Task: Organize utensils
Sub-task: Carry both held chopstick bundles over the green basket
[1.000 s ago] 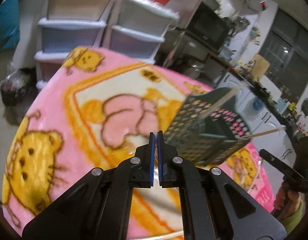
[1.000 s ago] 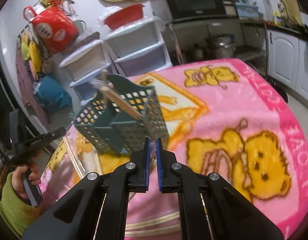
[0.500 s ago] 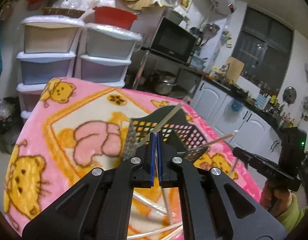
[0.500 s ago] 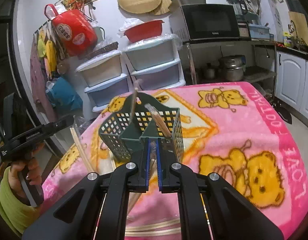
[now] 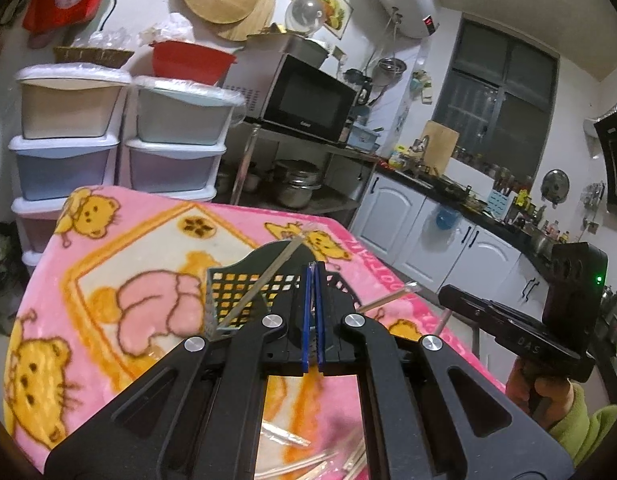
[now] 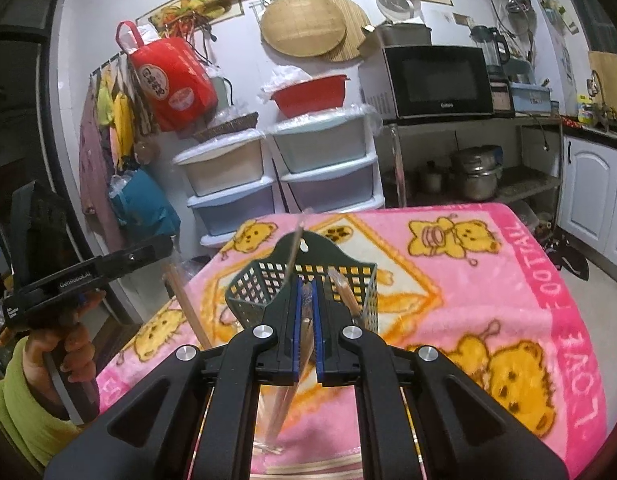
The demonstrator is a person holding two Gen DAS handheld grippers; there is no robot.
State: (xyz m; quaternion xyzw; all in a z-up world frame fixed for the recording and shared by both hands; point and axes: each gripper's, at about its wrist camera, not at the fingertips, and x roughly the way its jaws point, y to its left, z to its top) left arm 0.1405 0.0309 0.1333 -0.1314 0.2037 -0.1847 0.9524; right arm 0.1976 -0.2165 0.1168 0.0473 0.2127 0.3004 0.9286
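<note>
A: Where is the utensil basket (image 6: 304,280)?
B: The dark green perforated basket stands upright on the pink bear-print blanket (image 6: 488,300), near its middle. Wrapped chopsticks (image 6: 344,290) lean inside it; one long stick (image 5: 260,284) slants out over the rim.

A: And the right gripper (image 6: 305,284)?
B: Its blue-padded jaws are nearly together, clenched on a clear-wrapped pair of chopsticks (image 6: 296,364) that hangs below them, just in front of the basket.

A: The left gripper (image 5: 312,276)?
B: Jaws pressed together with nothing visible between them, in line with the basket's near wall. Whether it touches the basket cannot be told.

A: Surroundings?
B: More wrapped chopsticks (image 5: 308,460) lie on the blanket below the left gripper. Behind the table are stacked plastic drawers (image 6: 284,184), a microwave (image 6: 440,80) and a red basin (image 6: 308,94).
</note>
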